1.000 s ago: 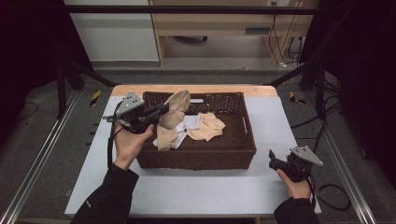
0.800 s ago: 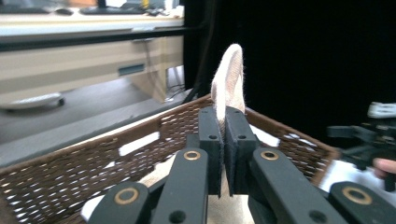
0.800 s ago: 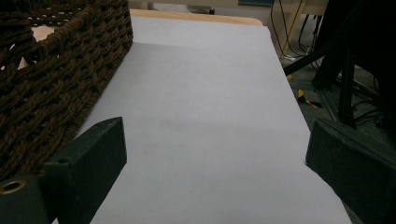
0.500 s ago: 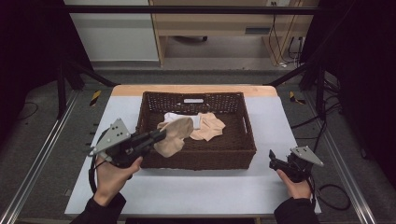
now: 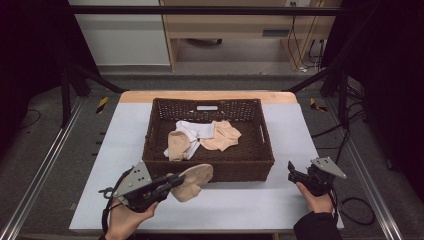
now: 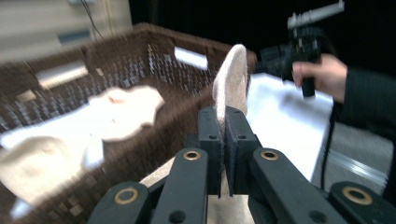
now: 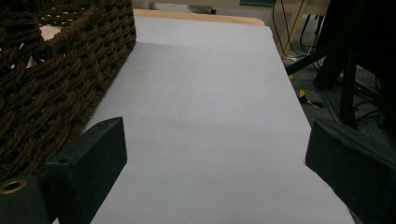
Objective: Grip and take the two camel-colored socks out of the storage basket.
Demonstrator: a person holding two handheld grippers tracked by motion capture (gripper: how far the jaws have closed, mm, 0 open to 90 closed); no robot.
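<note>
Lab recording bay, black frame rails (image 5: 200, 10), dark curtains, loose floor cables (image 5: 300, 45), white-topped table (image 5: 300, 135)

Overhead light falls evenly on the pale table (image 5: 300, 125) while its surroundings stay dark. The left gripper view smears the wicker basket (image 6: 116, 56) with motion blur; the right gripper view is dim but sharp.

Each hand-held gripper is black, with a grey three-cornered plate on top. The left hand-held gripper (image 5: 172, 181) has two flat black jaws with small round brass rings on their arms. A black cable trails from the right hand-held gripper (image 5: 291, 173). The person wears dark long sleeves (image 5: 314, 227).
</note>
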